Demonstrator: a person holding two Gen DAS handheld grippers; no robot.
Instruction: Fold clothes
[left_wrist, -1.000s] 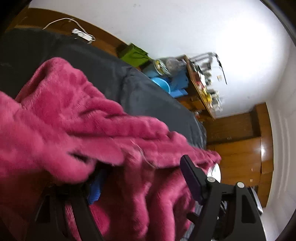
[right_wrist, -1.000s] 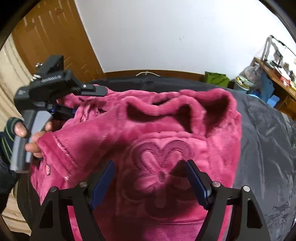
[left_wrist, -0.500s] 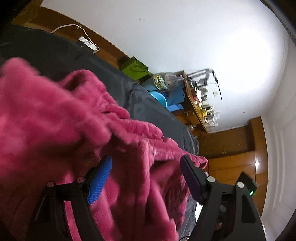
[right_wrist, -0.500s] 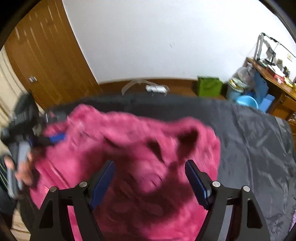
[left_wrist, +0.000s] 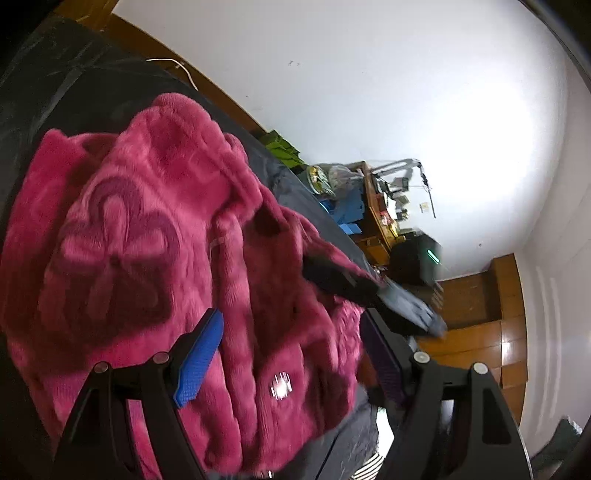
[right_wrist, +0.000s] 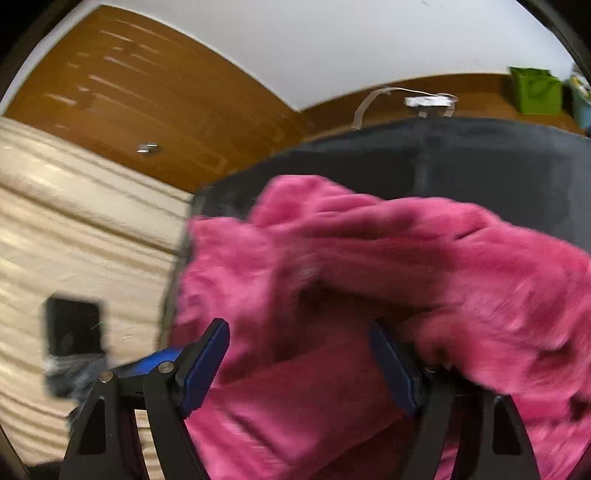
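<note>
Dark bed cover (left_wrist: 51, 96) under pink fleece top (left_wrist: 147, 236); left claw (left_wrist: 291, 354) and right claw (right_wrist: 299, 358) both spread, empty. I'd pinch seams, not pile, before folding.

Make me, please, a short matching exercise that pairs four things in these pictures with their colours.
Things:
1. fleece garment
2. bed cover
3. bag by the wall
4. door

Colours:
a. green
b. brown wood
c. pink
d. dark grey

Pairs: 1-c, 2-d, 3-a, 4-b.
</note>
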